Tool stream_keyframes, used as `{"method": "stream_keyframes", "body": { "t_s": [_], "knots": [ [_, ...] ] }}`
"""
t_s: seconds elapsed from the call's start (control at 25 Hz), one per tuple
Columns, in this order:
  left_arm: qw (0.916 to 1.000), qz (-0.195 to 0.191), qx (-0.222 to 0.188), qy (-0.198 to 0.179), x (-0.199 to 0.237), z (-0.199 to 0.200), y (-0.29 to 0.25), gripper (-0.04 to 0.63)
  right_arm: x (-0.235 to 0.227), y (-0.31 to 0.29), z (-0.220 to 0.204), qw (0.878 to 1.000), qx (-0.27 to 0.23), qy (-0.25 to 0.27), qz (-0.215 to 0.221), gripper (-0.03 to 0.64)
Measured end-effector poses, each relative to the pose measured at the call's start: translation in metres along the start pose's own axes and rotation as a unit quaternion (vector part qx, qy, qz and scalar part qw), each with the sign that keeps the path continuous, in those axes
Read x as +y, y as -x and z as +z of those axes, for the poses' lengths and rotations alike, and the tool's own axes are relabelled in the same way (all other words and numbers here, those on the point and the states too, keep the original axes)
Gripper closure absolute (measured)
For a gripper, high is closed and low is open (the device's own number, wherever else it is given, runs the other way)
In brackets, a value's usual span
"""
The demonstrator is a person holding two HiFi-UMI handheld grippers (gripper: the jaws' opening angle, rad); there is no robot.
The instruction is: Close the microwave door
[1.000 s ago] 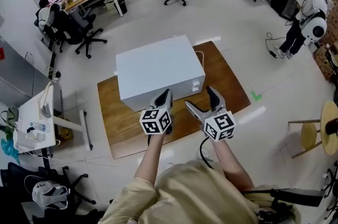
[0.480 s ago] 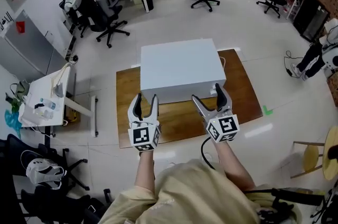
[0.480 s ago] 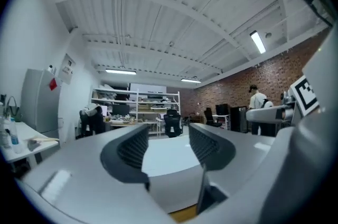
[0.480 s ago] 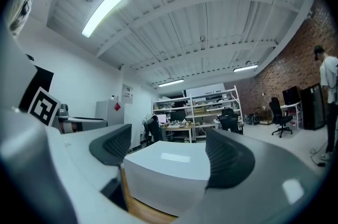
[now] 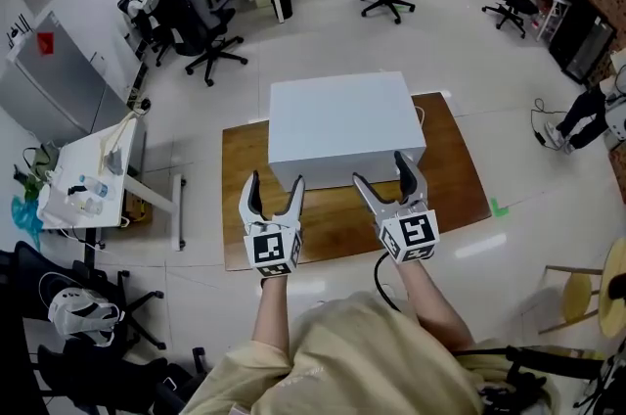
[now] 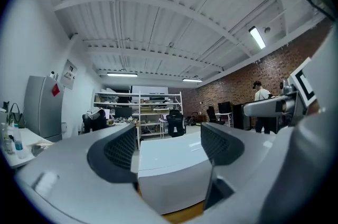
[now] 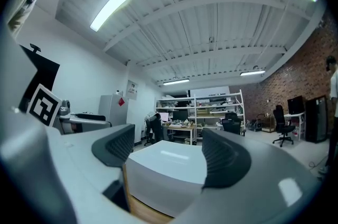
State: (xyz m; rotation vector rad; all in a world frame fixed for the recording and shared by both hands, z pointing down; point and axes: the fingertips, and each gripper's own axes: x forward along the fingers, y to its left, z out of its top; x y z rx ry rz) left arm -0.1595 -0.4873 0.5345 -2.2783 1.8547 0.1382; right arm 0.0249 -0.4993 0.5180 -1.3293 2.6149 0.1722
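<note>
A: What stands furthest left?

B: A small white table with bottles on it, well apart from the work. Next comes the left gripper, held over the near edge of the wooden table. Its jaws have just been opening and now stand apart, with nothing between them.

A: And the microwave?

B: The microwave sits on the far part of the wooden table, beyond both grippers and touched by neither. In the gripper views its front reads as one flat white face, with the door in line with the body.

A: The right gripper?

B: The right gripper hangs near the left one, about level with it, in front of the microwave's near right corner. Its jaws are spread too, and they hold nothing.

A: Anything further right?

B: A green mark on the floor, just off the wooden table's corner, and a standing person at the picture's edge.
</note>
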Motion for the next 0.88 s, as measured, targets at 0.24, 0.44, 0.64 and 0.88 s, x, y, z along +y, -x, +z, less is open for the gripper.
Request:
{"method": "stream_keyframes", "body": {
  "t_s": [0.24,0.44,0.64,0.88],
  "knots": [
    [0.9998,-0.022,0.000,-0.003,-0.013,0.008,-0.006,0.233,-0.001,0.001,0.006,1.000,-0.001,0.002,-0.006,0.227],
    [0.9985,-0.020,0.010,-0.049,-0.015,-0.006,-0.003,0.233,0.006,0.006,0.006,1.000,-0.002,0.007,-0.007,0.227],
    [0.9982,-0.024,0.004,-0.055,-0.015,-0.002,0.004,0.235,0.017,0.010,0.006,1.000,0.003,0.011,-0.009,0.227],
    [0.9985,-0.016,-0.009,-0.052,-0.007,0.008,0.003,0.248,0.023,0.006,0.008,1.000,0.003,0.016,-0.007,0.227]
  ]
}}
